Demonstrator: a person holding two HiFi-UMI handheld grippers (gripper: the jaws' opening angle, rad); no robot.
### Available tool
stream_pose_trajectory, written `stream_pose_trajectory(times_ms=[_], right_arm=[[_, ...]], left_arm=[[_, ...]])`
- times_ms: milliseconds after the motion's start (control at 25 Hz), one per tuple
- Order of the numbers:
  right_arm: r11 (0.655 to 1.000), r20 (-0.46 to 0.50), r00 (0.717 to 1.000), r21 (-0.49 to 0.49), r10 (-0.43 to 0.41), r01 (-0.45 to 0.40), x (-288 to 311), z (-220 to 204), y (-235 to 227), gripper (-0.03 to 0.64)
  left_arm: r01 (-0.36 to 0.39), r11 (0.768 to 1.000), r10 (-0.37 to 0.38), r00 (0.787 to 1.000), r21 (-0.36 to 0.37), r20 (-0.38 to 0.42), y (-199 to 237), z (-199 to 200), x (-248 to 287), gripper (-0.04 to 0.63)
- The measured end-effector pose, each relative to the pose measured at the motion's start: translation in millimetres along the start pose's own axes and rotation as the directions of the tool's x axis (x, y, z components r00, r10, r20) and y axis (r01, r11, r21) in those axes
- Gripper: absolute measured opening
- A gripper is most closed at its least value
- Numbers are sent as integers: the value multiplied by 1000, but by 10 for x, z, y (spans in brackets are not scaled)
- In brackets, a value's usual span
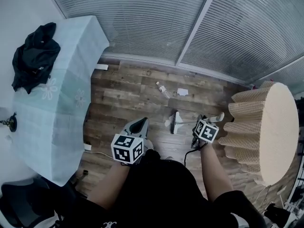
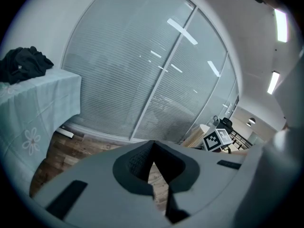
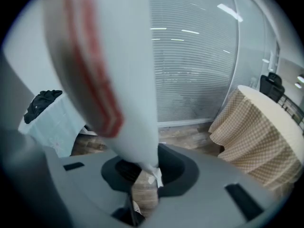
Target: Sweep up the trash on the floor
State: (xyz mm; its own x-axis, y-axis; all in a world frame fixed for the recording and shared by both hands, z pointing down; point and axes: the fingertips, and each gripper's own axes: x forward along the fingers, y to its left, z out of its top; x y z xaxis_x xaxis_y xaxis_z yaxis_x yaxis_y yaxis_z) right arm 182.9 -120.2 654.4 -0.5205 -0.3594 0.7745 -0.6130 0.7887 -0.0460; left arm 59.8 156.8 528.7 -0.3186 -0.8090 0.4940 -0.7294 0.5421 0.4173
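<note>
Wood-plank floor [image 1: 128, 87], brown, worn. Glass wall [image 1: 142, 18] with shut blinds across 12 o'clock. Long table [image 1: 61, 103] in a pale blue cloth at 9 o'clock, a black garment [image 1: 34, 56] heaped at its far end. Round table [image 1: 275, 132] in a beige checked cloth at 3 o'clock. Trash [image 1: 163, 90] on the bare floor near the glass: a small wrapper and, just beside it, a paper scrap [image 1: 183, 92]. A white upright tool [image 1: 176, 122] stands between the two claws (broom or dustpan, cannot tell). Left gripper [image 1: 144, 121] has its jaws drawn narrow with nothing between them; the trash is at its 1 o'clock, well apart. Right gripper [image 3: 142, 167] is clamped on a white handle [image 3: 128, 80] with a red band; the trash is at its 11 o'clock, well apart.
</note>
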Motion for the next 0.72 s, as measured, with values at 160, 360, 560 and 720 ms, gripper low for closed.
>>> stream_pose_trajectory(times_ms=[160, 360, 560, 720], right_arm=[[999, 35, 999, 25, -36, 35, -110, 169, -67, 86], [999, 100, 994, 25, -47, 45, -214, 550, 58, 86], [1000, 147, 989, -13, -21, 23, -219, 876, 349, 84], [999, 187, 982, -48, 31, -22, -100, 1155, 675, 83]], left_arm=[[26, 1000, -26, 1000, 8, 9, 15, 73, -17, -5], [25, 1000, -25, 1000, 7, 16, 150, 149, -32, -5], [14, 1000, -14, 1000, 7, 21, 318, 281, -22, -5], [0, 1000, 0, 1000, 7, 21, 547, 443, 106, -5]])
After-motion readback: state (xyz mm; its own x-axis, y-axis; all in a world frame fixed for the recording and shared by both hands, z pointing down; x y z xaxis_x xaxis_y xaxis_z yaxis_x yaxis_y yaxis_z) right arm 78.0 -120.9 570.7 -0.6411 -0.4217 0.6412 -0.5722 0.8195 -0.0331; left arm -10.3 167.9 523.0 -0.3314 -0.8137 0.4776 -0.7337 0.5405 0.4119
